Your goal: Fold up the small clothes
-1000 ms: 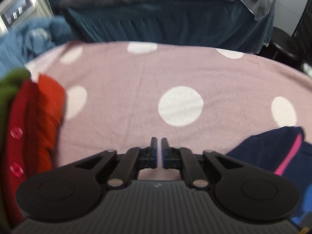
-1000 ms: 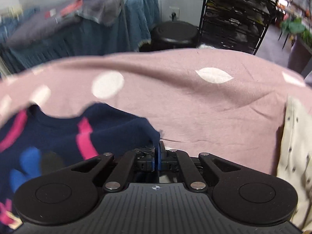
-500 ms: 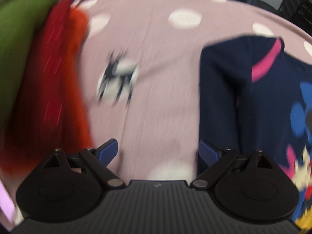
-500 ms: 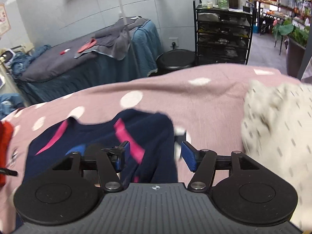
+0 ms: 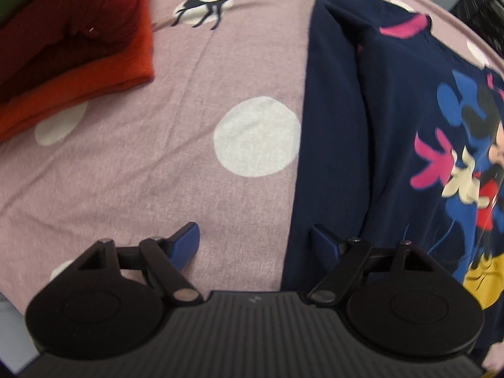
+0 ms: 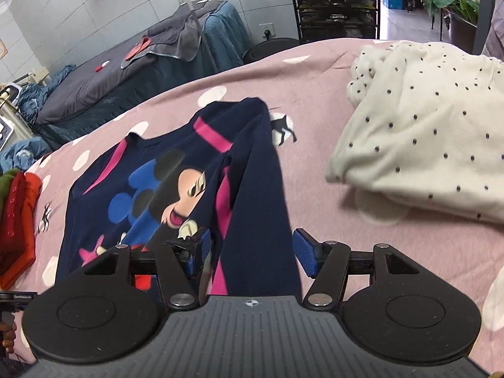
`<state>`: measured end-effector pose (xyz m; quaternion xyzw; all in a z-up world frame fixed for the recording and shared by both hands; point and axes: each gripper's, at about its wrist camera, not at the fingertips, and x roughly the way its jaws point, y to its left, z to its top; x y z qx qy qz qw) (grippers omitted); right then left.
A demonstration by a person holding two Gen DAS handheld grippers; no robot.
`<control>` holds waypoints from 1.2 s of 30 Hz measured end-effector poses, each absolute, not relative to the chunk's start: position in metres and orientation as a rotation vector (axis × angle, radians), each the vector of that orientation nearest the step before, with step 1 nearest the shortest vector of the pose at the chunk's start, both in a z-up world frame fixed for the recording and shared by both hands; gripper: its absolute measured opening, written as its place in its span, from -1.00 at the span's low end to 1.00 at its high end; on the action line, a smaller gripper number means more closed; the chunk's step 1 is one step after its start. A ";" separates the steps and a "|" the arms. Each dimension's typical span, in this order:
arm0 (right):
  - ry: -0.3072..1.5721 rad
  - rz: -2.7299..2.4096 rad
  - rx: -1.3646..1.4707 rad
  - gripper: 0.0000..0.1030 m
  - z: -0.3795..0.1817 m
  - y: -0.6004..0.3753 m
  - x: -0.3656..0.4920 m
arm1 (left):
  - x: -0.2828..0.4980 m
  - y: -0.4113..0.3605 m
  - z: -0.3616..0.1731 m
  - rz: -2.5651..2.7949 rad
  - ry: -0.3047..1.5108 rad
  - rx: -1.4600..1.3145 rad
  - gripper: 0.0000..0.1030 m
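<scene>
Under R tool (image 6: pixel 249 253): navy top's (image 6: pixel 255 189) folded sleeve, untouched.

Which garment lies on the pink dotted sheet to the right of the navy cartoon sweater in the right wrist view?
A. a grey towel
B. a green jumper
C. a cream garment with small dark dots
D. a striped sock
C: the cream dotted garment lies right of the navy sweater, apart from it on the sheet.
</scene>
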<state>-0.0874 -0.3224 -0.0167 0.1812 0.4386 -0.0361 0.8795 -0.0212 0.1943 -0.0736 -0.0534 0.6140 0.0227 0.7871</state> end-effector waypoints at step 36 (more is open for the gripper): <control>0.945 -0.155 0.446 0.87 -0.023 -0.327 -0.121 | 0.038 0.282 -0.032 0.419 1.137 0.252 -0.96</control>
